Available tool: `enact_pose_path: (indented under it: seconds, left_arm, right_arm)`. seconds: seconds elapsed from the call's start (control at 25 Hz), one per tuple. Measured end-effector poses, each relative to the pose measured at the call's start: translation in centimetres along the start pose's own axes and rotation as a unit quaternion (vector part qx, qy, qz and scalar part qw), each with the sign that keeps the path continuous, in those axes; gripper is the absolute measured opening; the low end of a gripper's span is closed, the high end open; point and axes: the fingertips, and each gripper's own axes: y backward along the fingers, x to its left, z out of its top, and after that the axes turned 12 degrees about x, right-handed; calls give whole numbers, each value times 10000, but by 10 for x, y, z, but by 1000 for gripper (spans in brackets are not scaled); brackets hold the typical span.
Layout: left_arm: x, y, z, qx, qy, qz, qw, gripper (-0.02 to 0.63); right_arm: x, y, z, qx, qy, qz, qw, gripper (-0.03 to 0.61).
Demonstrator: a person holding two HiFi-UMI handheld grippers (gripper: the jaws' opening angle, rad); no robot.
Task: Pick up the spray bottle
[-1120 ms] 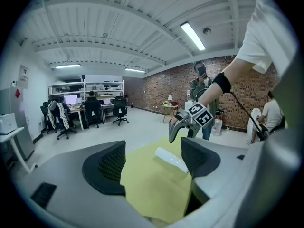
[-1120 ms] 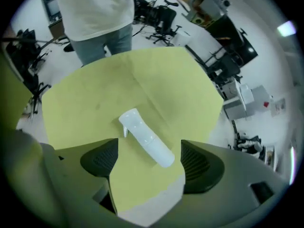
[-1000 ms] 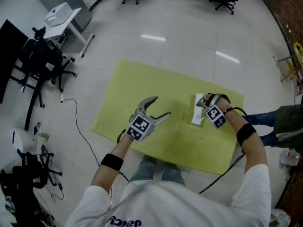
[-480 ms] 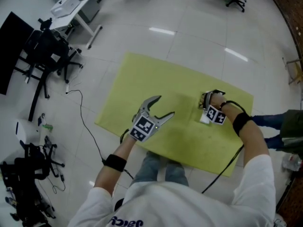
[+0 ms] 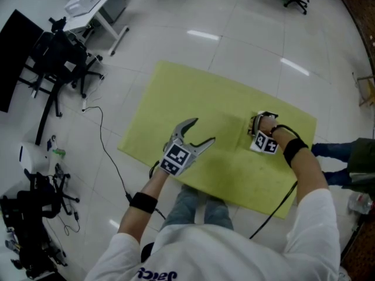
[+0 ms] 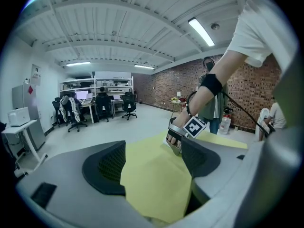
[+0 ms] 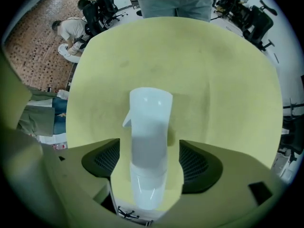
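Note:
The white spray bottle lies on the yellow-green mat, nozzle end pointing away in the right gripper view. My right gripper points steeply down and straddles the bottle. Its jaws are closing, and a gap still shows on each side between pad and bottle. In the head view the right gripper covers the bottle at the mat's right part. My left gripper hovers open over the middle of the mat with nothing between its jaws. The left gripper view shows the right gripper beyond its own jaws.
Around the mat is pale tiled floor. A black cable runs along the left, with office chairs and a white desk at upper left. Dark equipment stands at lower left. A person's legs show at the right edge.
My right gripper has sunk and rolled down over the bottle, which showed beside it before and is now hidden under it in the head view. The left gripper barely shifted.

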Motion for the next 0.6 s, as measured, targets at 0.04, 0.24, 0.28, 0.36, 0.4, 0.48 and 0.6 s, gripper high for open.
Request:
enact_pose_path:
  seconds: [0.04, 0.24, 0.28, 0.36, 0.4, 0.48, 0.6]
  left_arm:
    - [1, 0, -1, -1, 11, 6, 10000, 377]
    - [4, -6, -1, -22, 82, 71, 9999, 377]
    - [6, -5, -1, -25, 89, 83, 9999, 377]
    - [11, -3, -1, -35, 108, 107, 9999, 378]
    - [14, -2, -1, -42, 116, 117, 9999, 377]
    - [18, 0, 1, -62, 128, 123, 9998, 377]
    - [24, 3, 4, -66, 92, 147, 9998, 377]
  right_arm:
    - [-1, -2, 1, 6, 14, 3, 10000, 403]
    - [-2, -14, 6, 25, -157, -162, 9997, 366]
    - [-5, -14, 6, 44, -184, -242, 9995, 345]
    - [-15, -15, 8, 76, -274, -478, 9985, 316]
    - [-20, -16, 9, 79, -370, -594, 9975, 279]
    - [-24, -15, 7, 120, -561, -637, 9963, 262]
    - [-23, -7, -3, 209, -733, -599, 9953, 261]
